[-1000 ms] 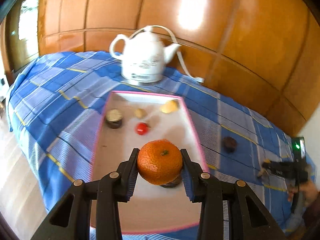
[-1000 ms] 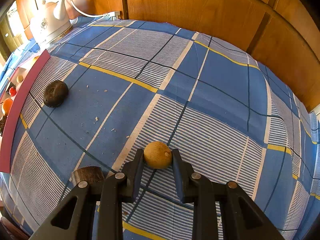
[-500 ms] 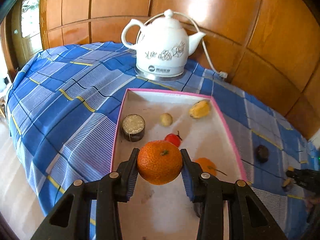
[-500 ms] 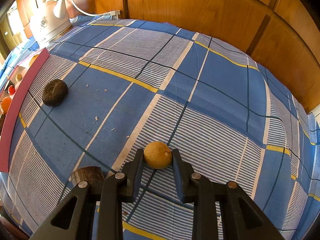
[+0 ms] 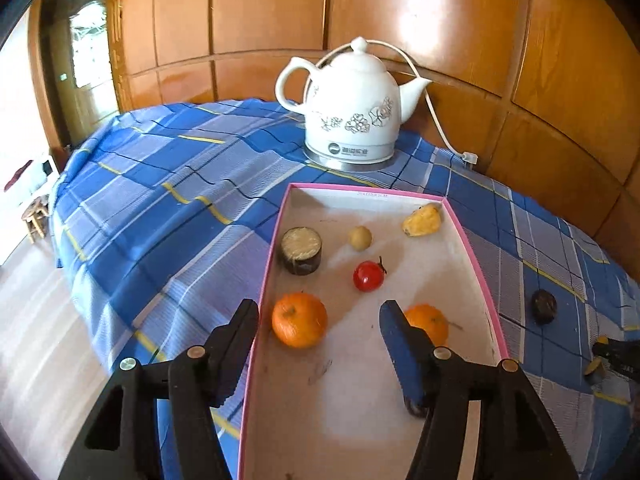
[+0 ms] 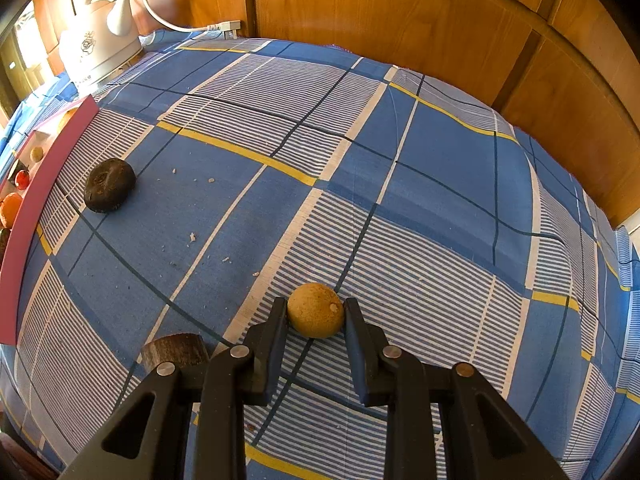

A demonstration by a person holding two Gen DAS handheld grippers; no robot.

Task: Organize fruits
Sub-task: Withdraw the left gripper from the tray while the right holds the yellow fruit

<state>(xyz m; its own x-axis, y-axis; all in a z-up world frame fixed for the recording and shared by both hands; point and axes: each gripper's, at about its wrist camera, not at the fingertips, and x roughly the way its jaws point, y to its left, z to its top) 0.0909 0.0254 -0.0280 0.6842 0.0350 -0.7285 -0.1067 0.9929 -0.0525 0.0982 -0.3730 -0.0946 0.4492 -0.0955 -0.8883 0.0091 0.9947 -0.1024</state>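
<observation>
Checked tablecloth (image 6: 440, 160): my left gripper (image 5: 320, 320) is opening, orange (image 5: 299, 320) dropped in tray (image 5: 486, 280); right gripper (image 6: 316, 312) clamps tan fruit (image 6: 316, 310), due there next.

My left gripper (image 5: 318, 320) is matt black plastic with small bright metal rivets; its pads look blue and ribbed. Under it the tray (image 5: 480, 268) is pale matt card with a pink rim, scuffed at the near end. The orange (image 5: 299, 319) in it has a dimpled, slightly shiny peel. The far kettle (image 5: 352, 112) is glossy white ceramic on a metal base. The tablecloth (image 6: 440, 184) is woven checked fabric, matt. The tan ball (image 6: 315, 310) in my right gripper (image 6: 316, 326) looks rough. The wall panels (image 5: 460, 32) are varnished glossy wood.
</observation>
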